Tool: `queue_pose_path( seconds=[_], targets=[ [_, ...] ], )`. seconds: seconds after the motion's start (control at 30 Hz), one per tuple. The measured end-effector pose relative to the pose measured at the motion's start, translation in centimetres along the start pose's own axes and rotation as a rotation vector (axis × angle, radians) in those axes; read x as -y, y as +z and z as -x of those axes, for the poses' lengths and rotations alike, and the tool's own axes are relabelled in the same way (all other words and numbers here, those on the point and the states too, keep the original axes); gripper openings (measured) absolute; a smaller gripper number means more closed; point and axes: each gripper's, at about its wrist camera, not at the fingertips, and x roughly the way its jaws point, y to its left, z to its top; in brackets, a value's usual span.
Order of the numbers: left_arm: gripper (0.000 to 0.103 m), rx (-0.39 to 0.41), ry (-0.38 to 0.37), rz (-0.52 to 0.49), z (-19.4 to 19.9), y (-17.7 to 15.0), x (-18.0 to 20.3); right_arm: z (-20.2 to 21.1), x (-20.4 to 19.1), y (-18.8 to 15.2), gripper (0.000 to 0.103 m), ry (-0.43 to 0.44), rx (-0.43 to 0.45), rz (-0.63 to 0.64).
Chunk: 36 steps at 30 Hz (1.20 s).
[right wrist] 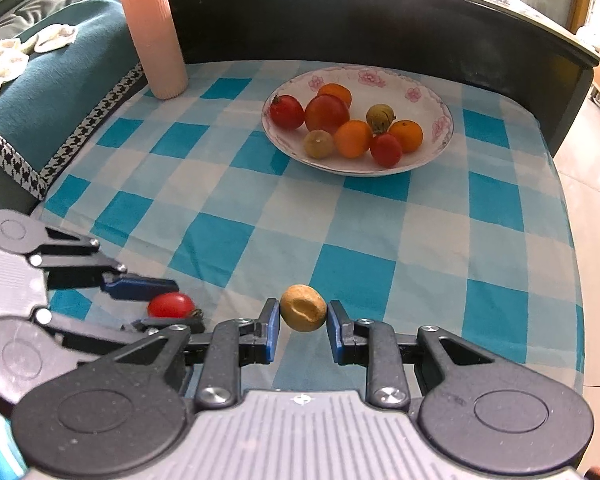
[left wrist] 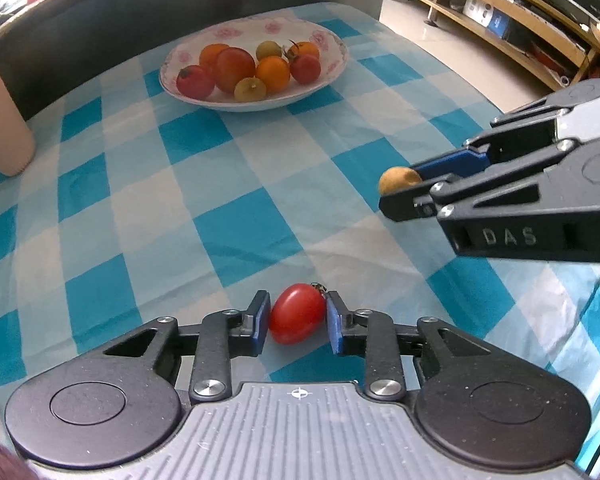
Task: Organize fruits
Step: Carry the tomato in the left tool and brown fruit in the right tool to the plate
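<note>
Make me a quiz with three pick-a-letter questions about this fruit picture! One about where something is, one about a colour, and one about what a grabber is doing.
1. Where is the flowered plate?
A. on the checked cloth
B. on the floor
C. on a shelf

2. What colour is the tomato in the left gripper?
A. yellow
B. purple
C. red

3. What is the right gripper doing?
A. gaping with nothing in it
B. pinching a tan fruit
C. pinching a spoon

Answers:
1 A, the plate rests on the blue-and-white squares.
2 C, it shines red between the pads.
3 B, both pads press the dented fruit's sides.
</note>
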Motion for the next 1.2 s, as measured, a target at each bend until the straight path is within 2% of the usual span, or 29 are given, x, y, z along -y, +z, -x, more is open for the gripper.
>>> queue_pose_path(
  seconds=[0.2,0.5,0.83,1.2],
  targets=[
    [0.037,0.003,-0.005,0.012,0.2,-0.1,-0.2,0.0,0.1,0.0,0.039,-0.005,0.003,-0.006],
    [0.037,0.058,-0.021,0.061,1.6,1.2,-1.0,0.3,0.1,0.5,0.039,-0.004,0.027,-0.009],
    [0.037,0.125,-0.016,0.1,1.5,6.0,-2.3,0.6,1.4,3.7,0.039,-0.028,0.087,-0.035],
    [0.037,0.194,0.0,0.147,-0.5,12.6,-4.1,-2.0,5.1,9.4,0.039,-0.061,0.13,-0.11]
  ],
)
